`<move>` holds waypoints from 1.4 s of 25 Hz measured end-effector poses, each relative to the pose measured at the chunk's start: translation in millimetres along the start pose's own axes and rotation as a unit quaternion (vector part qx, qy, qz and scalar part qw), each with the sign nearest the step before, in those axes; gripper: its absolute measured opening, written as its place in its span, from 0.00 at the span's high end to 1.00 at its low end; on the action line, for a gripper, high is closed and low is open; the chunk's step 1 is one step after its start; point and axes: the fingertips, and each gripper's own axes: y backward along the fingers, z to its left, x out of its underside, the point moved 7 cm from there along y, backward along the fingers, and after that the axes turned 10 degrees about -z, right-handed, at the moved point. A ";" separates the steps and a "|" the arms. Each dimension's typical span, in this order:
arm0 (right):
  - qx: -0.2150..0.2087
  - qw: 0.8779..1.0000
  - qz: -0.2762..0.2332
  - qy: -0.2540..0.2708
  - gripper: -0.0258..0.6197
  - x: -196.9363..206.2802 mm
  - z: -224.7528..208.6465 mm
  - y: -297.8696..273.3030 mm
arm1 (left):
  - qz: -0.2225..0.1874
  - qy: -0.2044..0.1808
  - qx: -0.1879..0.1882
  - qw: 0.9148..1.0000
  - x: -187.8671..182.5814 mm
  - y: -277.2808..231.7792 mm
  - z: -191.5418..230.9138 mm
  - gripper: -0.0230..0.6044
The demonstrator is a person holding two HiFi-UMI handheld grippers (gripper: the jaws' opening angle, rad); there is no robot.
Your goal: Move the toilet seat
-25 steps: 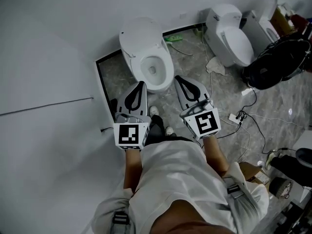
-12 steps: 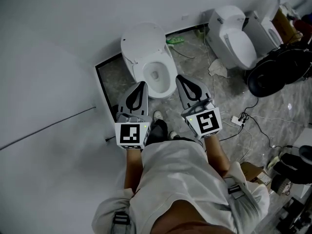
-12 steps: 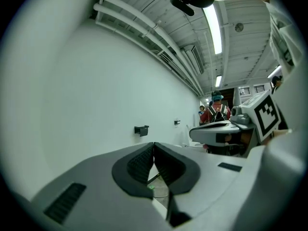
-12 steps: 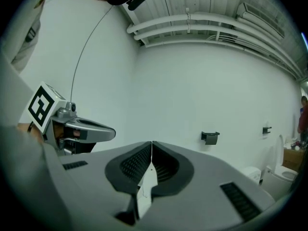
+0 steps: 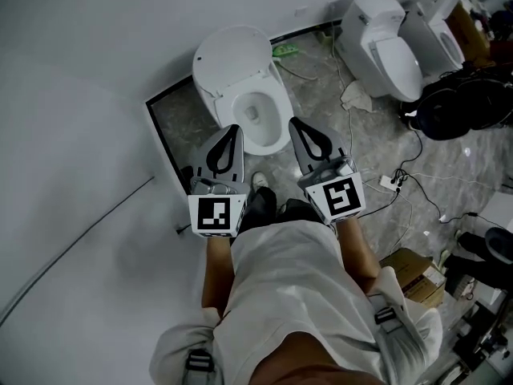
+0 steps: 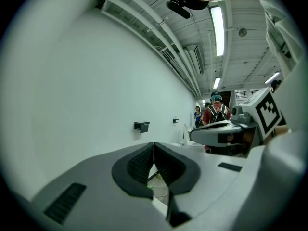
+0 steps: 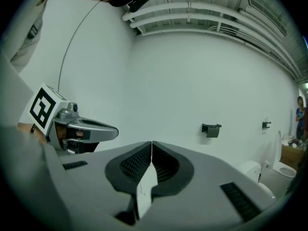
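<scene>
A white toilet stands against the wall in the head view, its lid raised and the bowl open below it. From above I cannot tell whether the seat ring lies on the rim. My left gripper is shut and empty, its tip over the bowl's front left edge. My right gripper is shut and empty at the bowl's front right. In the left gripper view the jaws meet with nothing between them. The right gripper view shows the same of its jaws. Neither gripper touches the toilet.
Two more white toilets stand to the right, beside a black bag. Cables and a power strip lie on the marble floor, with a cardboard box nearer. A dark bracket hangs on the wall. People stand far off.
Both grippers, still shut, have moved forward toward the toilet, and their tips now overlap the bowl's front edge. The view has shifted with them.
</scene>
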 end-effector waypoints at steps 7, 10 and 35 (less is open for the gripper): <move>0.011 1.000 0.026 0.007 0.93 39.0 -1.5 -22.4 | 0.015 0.009 0.006 1.000 48.8 -17.0 24.0 0.93; 0.016 0.999 0.037 0.009 0.93 57.5 -1.9 -30.4 | 0.024 0.013 0.009 1.000 69.2 -22.3 32.7 0.93; 0.043 0.992 0.114 -0.027 0.93 220.7 -6.6 -22.8 | 0.081 0.041 0.006 0.996 226.4 -33.2 22.6 0.93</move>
